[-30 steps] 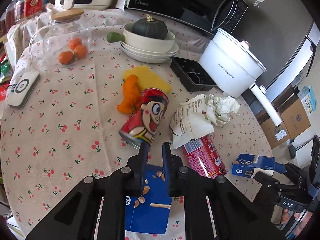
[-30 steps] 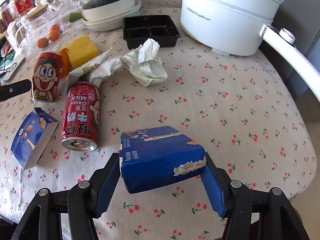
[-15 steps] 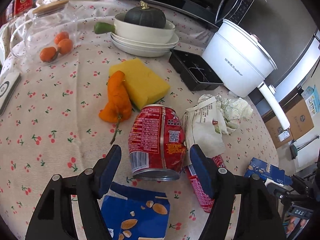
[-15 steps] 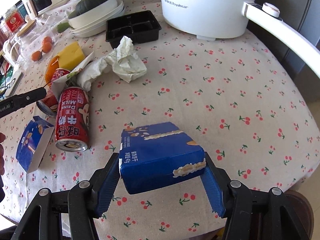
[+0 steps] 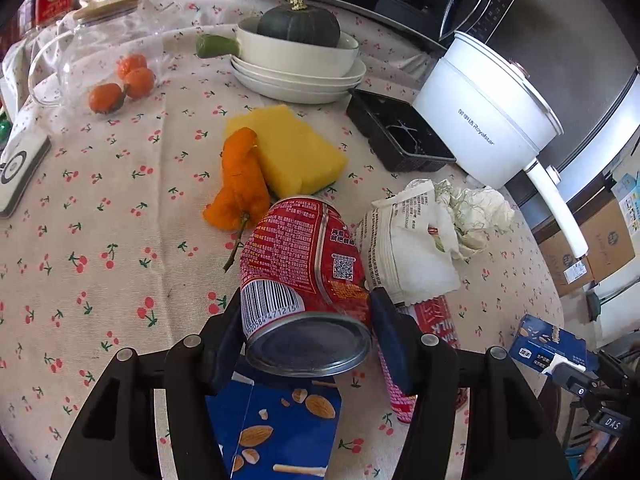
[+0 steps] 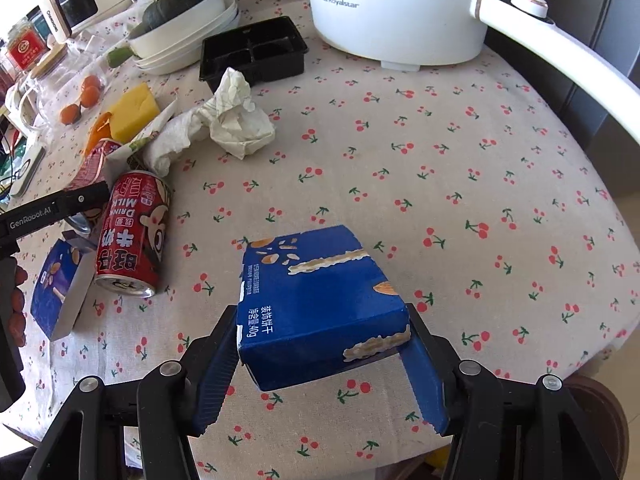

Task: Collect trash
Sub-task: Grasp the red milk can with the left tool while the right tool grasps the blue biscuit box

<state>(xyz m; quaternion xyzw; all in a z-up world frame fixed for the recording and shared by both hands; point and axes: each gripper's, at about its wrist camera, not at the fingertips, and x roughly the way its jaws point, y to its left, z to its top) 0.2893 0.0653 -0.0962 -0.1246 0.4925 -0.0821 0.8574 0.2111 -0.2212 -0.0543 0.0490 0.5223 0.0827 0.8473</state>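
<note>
Closing in since half a second ago, the left gripper (image 5: 306, 322) now has its blue pads pressed against both sides of the dented red drink can (image 5: 304, 276), where before they stood wide of it. The can looks tipped up toward the camera, its silver base facing us, so the clamp appears made, though whether it has left the cherry-print tablecloth (image 5: 100, 220) I cannot tell.

Over on the other side, the right gripper (image 6: 320, 344) holds firm on the blue cardboard biscuit box (image 6: 320, 300), carried above the table near its edge, much as it was a moment earlier.

Plenty left on the cloth! A second red milk-drink can (image 6: 134, 236) lies on its side just beside the clamped one, an opened blue almond-print carton (image 5: 280, 428) sits right under the left gripper, and a white printed wrapper (image 5: 404, 252) touches a crumpled ball of white paper (image 6: 236, 120) farther in. The empty black plastic tray (image 6: 252, 52) near the white electric pot (image 6: 400, 8) may count as rubbish too.

No bin shows in either view, so nothing seems deposited yet. By my read, two pieces are in hand and four or five wait: this is early going. The yellow sponge (image 5: 296, 152) and the orange pepper (image 5: 240, 184) look like keepers.
</note>
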